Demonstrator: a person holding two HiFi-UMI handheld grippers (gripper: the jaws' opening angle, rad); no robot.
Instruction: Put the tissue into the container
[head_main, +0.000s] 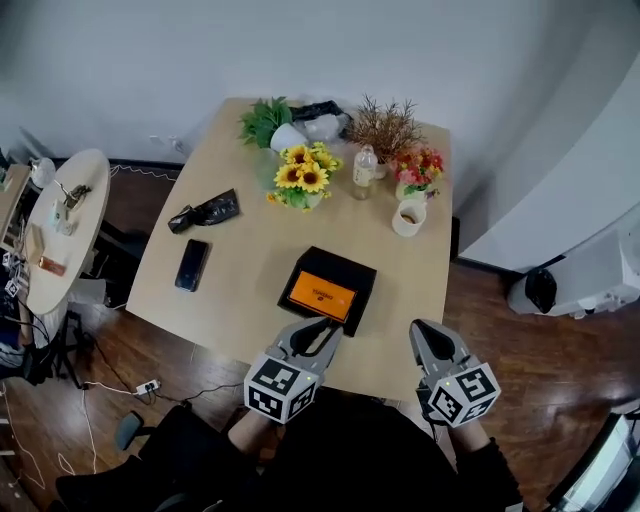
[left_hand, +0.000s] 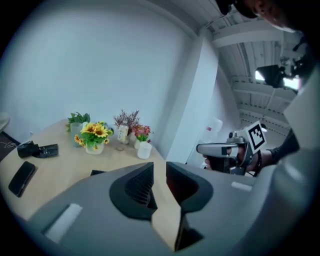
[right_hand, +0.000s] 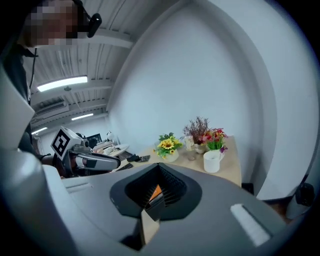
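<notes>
Head view: left gripper (head_main: 322, 325) has its jaws pulled in to a thin slit, nothing in them. Tips are at the near edge of the black container (head_main: 350, 266). An orange pack (head_main: 323, 295), the tissue as far as I can tell, lies flat in the container, front-centre on the table (head_main: 250, 250). Its dark print is too small to read. Right gripper (head_main: 419, 326) is off to the container's right, over bare tabletop. Phone (head_main: 192, 264) and black bag (head_main: 205, 211) are well left. Sunflowers (head_main: 303, 175), bottle (head_main: 366, 170) and mug (head_main: 409, 216) stand at the back, clear of both.

Left gripper view: slit only, tabletop shows through. Bottle label is unreadable.

Right gripper view: jaws meet at the tips, empty, with an orange sliver behind them. Square marker on the left gripper's cube, no text.
</notes>
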